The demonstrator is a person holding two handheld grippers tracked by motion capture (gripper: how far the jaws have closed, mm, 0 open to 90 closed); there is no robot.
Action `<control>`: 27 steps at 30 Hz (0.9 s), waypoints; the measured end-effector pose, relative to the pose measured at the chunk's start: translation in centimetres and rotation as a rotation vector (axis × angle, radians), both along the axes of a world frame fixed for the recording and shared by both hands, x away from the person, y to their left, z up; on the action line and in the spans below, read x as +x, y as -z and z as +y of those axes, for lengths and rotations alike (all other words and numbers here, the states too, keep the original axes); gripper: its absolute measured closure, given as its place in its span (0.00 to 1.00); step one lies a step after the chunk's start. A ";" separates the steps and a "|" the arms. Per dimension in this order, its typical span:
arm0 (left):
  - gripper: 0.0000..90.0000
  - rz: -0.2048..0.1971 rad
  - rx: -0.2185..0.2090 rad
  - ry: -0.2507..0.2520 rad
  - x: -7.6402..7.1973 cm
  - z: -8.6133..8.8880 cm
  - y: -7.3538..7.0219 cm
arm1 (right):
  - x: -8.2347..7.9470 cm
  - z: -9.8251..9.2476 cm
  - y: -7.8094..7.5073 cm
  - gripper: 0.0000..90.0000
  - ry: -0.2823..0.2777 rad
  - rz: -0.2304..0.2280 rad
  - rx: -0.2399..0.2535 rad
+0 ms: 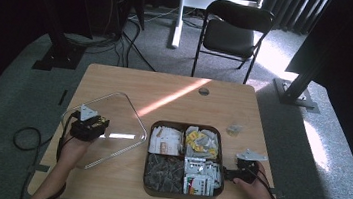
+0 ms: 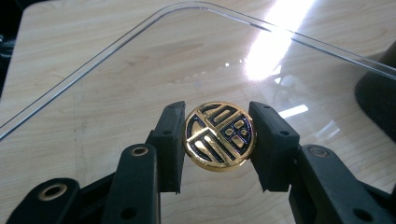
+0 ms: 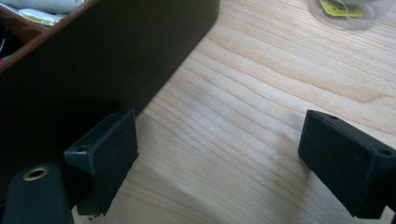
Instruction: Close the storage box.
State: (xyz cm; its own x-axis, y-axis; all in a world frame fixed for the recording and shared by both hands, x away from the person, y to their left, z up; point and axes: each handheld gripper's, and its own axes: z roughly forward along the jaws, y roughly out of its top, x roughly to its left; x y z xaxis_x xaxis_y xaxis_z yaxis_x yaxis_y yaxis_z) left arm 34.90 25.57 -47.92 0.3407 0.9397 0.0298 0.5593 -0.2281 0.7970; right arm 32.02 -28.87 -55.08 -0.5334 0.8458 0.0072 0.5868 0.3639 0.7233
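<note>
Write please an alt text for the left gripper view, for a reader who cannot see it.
The left tool grips a round gold knob with a dark pattern between its two black jaws. The knob sits on a clear lid, above a wooden table.

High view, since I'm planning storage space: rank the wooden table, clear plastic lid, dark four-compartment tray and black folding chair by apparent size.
1. Wooden table.
2. Clear plastic lid and dark four-compartment tray: they look alike, so no ranking.
Black folding chair looks about as large as these, but stands farther from the camera, so its place is unsure.
</note>
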 end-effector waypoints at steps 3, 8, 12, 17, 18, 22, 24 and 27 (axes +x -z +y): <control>0.65 -0.007 -0.018 0.020 -0.2 -0.2 -0.7 | 0.0 0.0 0.0 0.13 0.000 0.000 0.000; 0.65 -0.026 -0.005 0.058 -0.6 -1.3 -1.9 | 0.0 0.0 0.0 0.13 0.000 0.000 0.000; 0.65 -0.026 -0.009 0.086 -0.7 -2.1 -2.5 | 0.0 0.0 0.0 0.13 0.000 0.000 0.000; 0.65 -0.028 -0.017 0.118 -0.8 -2.9 -3.1 | 0.0 0.0 0.0 0.13 0.000 0.000 0.001; 0.65 -0.024 -0.021 0.129 -0.9 -3.2 -3.3 | 0.0 0.0 0.0 0.13 0.000 0.000 0.001; 0.65 -0.025 -0.025 0.156 -1.0 -3.9 -3.8 | 0.0 0.0 0.0 0.13 0.000 0.000 0.000; 0.65 -0.029 -0.032 0.166 -1.0 -4.2 -3.9 | 0.0 0.0 0.0 0.13 0.000 0.000 0.001; 0.65 -0.035 -0.023 0.175 -1.1 -4.6 -4.1 | 0.0 0.0 0.0 0.13 -0.001 0.000 0.001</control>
